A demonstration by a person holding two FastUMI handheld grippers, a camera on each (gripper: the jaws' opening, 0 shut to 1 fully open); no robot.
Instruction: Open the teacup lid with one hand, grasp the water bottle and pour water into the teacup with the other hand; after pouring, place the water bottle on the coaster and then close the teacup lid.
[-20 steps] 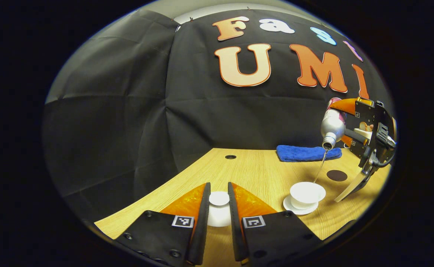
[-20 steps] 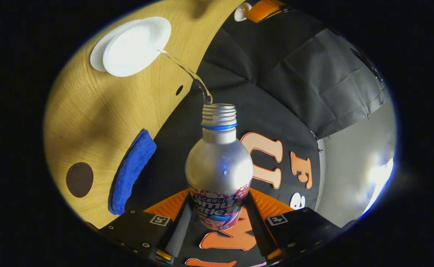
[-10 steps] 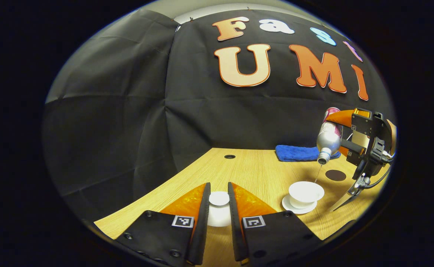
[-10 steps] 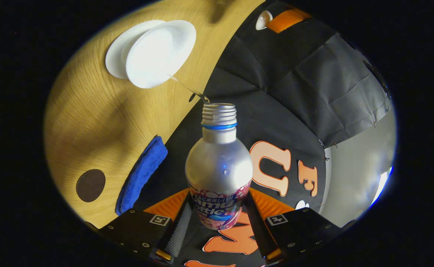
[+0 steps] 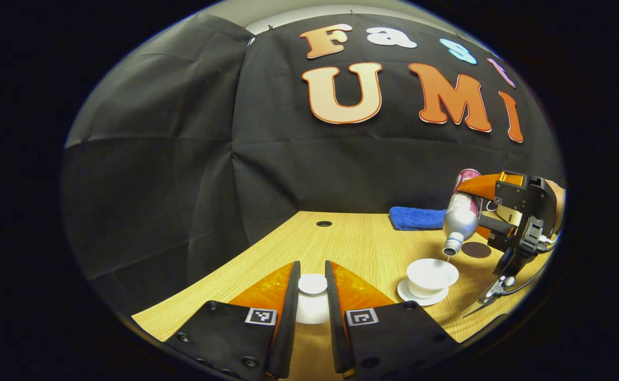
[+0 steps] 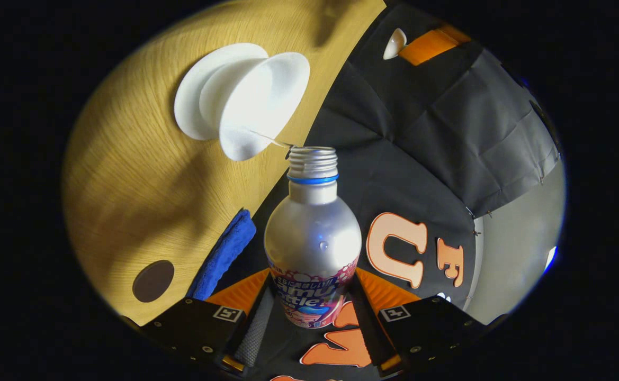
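Observation:
My left gripper (image 5: 312,301) is shut on the white teacup lid (image 5: 312,284), held above the wooden table's near left part. To its right the white teacup (image 5: 432,273) stands lidless on its saucer (image 5: 420,295). My right gripper (image 6: 312,317) is shut on the silver water bottle (image 6: 313,238), which is tipped mouth-down; a thin thread of water runs from its mouth to the teacup (image 6: 256,106). In the left gripper view the water bottle (image 5: 460,217) hangs just above the cup's right rim, with the right gripper (image 5: 516,217) behind it.
A round dark coaster (image 5: 476,250) lies right of the cup, also seen as the coaster (image 6: 153,281). A folded blue cloth (image 5: 418,218) lies at the table's back, by the wall. A small hole (image 5: 323,224) sits in the tabletop.
The bottle has come down and closer to the cup's rim and is less steeply tipped. The stream has thinned from a long arc to a short thread. My left gripper has stayed put.

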